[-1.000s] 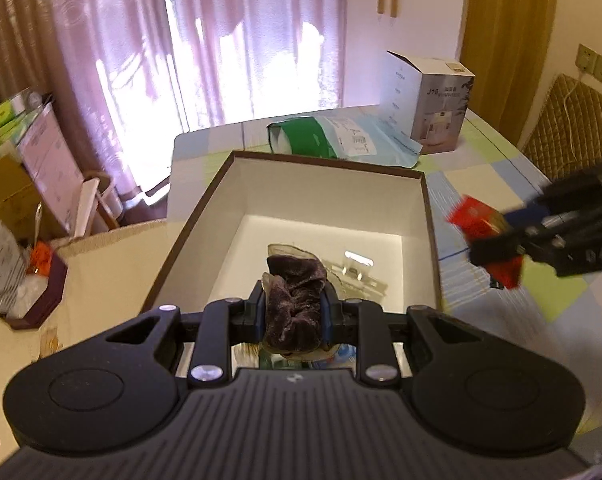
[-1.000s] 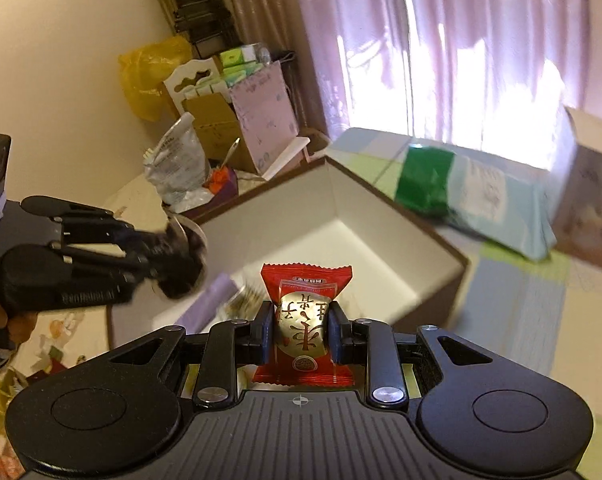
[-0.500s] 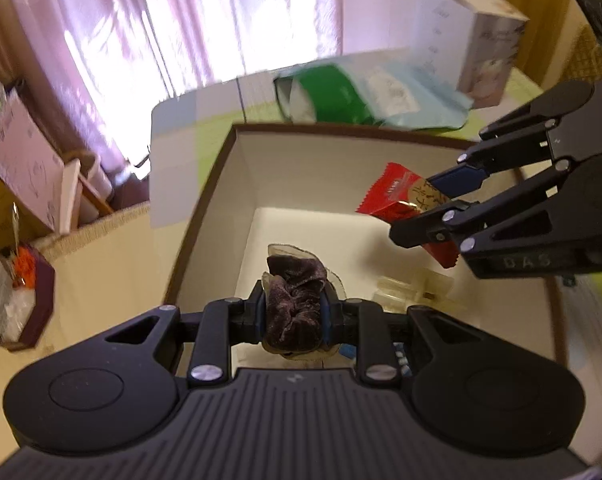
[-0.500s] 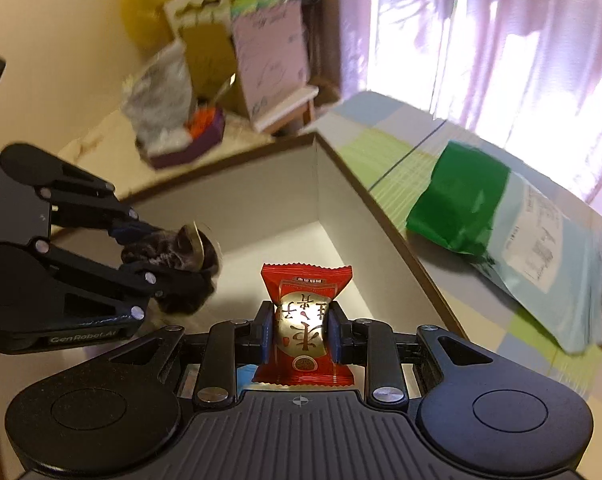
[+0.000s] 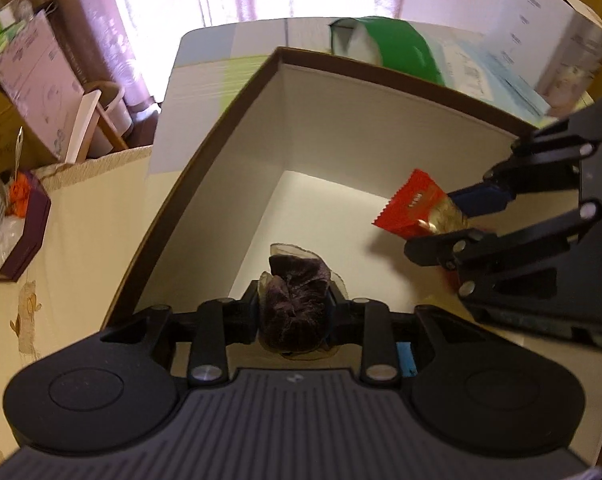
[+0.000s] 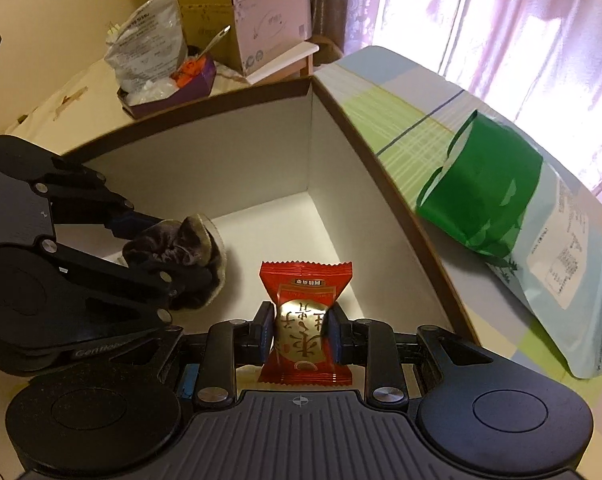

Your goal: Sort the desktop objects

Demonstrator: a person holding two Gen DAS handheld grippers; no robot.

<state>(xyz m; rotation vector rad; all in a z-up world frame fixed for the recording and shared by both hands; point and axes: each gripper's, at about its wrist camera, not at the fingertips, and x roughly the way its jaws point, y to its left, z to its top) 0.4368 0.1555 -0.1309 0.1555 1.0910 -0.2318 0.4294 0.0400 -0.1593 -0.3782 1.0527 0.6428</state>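
While both tongs hang inside the box (image 5: 381, 92), they crowd each other, so a careless release could knock them together. Left tongs (image 5: 295, 306), jaws just easing apart, point steeply down around the scrunchie (image 5: 295, 304); right tongs (image 6: 301, 334) grip the candy (image 6: 305, 320), equally tilted.

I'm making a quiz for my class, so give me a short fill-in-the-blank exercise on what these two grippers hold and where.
1. The left gripper holds a dark brown velvet ____.
2. The right gripper holds a wrapped candy whose wrapper is ____.
3. Both grippers hang over the open brown-rimmed cardboard ____.
4. The green and pale blue pouch lies ____ that container.

Missing words: scrunchie; red; box; outside
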